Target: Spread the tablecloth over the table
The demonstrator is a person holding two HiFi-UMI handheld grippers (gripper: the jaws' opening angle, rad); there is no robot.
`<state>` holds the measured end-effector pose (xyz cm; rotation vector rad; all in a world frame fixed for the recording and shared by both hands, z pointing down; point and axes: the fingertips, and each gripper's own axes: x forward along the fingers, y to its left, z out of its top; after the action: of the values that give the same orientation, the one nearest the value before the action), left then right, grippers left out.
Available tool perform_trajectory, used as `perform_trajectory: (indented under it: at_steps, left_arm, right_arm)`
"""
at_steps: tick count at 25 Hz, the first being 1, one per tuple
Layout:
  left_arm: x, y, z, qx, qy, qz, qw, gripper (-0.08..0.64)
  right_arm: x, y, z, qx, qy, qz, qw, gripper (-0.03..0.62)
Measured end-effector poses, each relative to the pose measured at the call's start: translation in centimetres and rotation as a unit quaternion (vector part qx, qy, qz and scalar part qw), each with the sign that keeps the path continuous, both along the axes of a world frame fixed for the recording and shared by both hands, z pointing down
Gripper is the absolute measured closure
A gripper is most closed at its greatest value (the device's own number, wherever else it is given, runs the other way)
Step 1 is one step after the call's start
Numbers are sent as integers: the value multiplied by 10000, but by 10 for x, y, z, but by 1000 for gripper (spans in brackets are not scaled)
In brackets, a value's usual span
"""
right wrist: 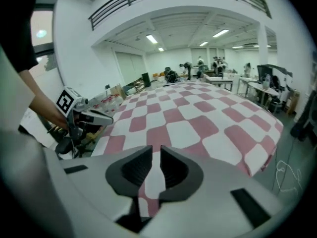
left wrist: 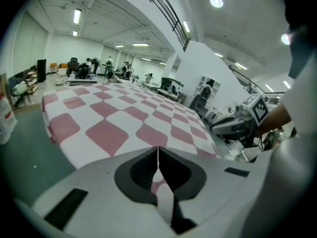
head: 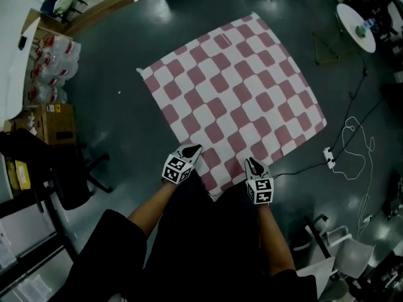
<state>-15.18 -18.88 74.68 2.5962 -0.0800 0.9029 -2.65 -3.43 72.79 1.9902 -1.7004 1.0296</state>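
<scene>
Two pinches hold the near edge: my left gripper (head: 192,148) is clamped tight on the tablecloth (head: 233,99) left of the table's near corner. My right gripper (head: 252,162) is nipped on a thicker fold just right of that corner. The cloth already lies flat out to the far corners, so I judge a tug toward me could drag it off the far edge, and the looser-looking right hold might slip and skew it.
</scene>
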Motion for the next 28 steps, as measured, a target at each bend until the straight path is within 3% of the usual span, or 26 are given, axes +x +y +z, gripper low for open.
perform_trajectory:
  at_steps: [2,4,8,11,14,18,22,25,28]
  left_arm:
    - [-19,7,3,82,-278,-529,9982,541]
    - [-39,22,2,78,-448,-1069,9932,541]
    - [-66,73,1,-158,-551,-2061,9769,541]
    - [-81,112,4,-370,-611,-2590,9632,541]
    - [-94,130,6,-339,-680,-2733,9589,541]
    - [-105,140,-5,-282,-527,-2798,9582,541]
    - [-100,151,-13,-300,-252,-2402,9699,541]
    - [-77,151,-11,-349,56,-2116,9767,541]
    - [-46,151,-9,-426,322,-1990,9785,543]
  right_arm:
    - [-7,0,7,-29,-102,-652,9978,565]
    - [-25,3,19,-103,-227,-1383,9901,569]
    - [-71,11,33,-293,-379,-2948,9543,569]
    - [-106,22,36,-274,-671,-3688,9267,569]
    - [-137,29,49,-485,-559,-4145,9070,568]
    - [-147,30,56,-686,-70,-4034,9124,572]
    - [-153,35,52,-886,-423,-3865,9171,572]
    - [-127,33,34,-690,-390,-3283,9412,572]
    - [-63,42,16,-445,-453,-2335,9703,572]
